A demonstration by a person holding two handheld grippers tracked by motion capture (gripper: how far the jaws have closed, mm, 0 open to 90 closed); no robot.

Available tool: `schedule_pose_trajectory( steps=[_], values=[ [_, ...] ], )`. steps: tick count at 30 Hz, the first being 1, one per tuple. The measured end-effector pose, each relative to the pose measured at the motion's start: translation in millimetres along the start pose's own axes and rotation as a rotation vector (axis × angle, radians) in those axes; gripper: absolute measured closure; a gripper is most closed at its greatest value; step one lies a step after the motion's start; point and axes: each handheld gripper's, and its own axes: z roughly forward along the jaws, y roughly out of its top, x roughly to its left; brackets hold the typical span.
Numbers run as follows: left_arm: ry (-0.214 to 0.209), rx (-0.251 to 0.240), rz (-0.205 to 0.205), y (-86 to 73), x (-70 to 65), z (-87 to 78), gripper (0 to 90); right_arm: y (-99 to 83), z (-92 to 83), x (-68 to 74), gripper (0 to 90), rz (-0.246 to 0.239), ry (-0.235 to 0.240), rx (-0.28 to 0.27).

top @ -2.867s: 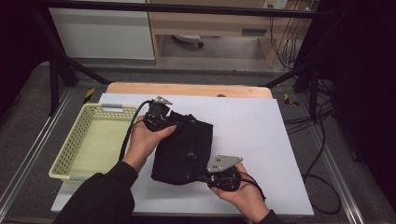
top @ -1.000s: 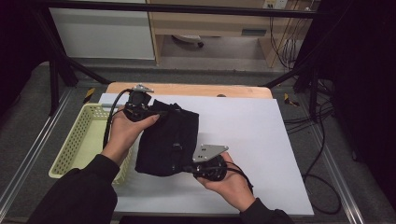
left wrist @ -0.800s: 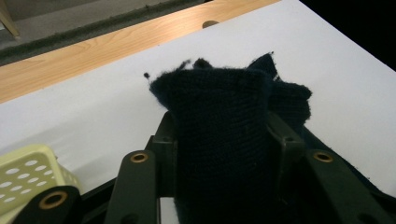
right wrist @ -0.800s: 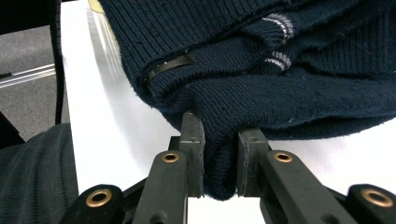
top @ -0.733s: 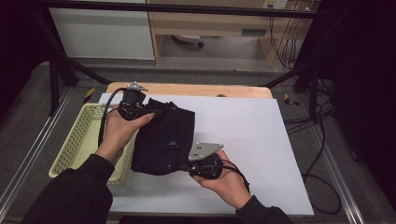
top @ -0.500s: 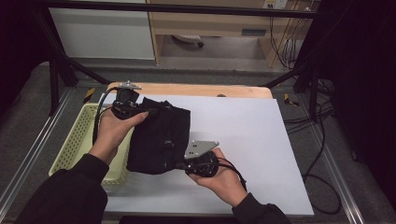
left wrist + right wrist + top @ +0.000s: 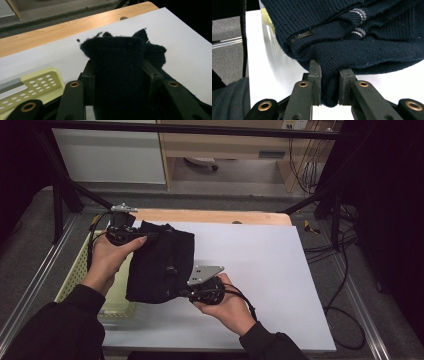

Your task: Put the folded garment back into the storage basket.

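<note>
Dark navy knitwear [image 7: 161,262], folded, hangs between my two tools in the high view, over the left part of the white bench [image 7: 260,270] and the yellow basket [image 7: 75,275]; my left tool [image 7: 131,235] grips its far corner, my right tool [image 7: 187,292] its near edge.

Left gripper view: jaws part-closed, clamping a thick bunch of knit [image 7: 117,72].

Right gripper view: jaws pinching a fold of the garment [image 7: 329,87].

Dark knitted garment [image 7: 117,75] bunched between the left tongs [image 7: 119,83], white table [image 7: 182,37], yellow basket [image 7: 37,83] beside.
</note>
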Motion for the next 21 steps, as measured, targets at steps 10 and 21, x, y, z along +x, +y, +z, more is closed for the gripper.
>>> schedule_pose_trajectory(
  steps=[10, 21],
  values=[
    [0.014, -0.021, -0.025, -3.7, 13.2, -11.9, 55.3, 11.5, 10.6, 2.4, 76.2, -0.011, 0.007, -0.007],
    [0.025, -0.044, -0.051, -9.1, 26.3, -26.1, 55.3, 23.8, 19.5, 5.8, 76.1, -0.023, 0.014, -0.020]
  ],
)
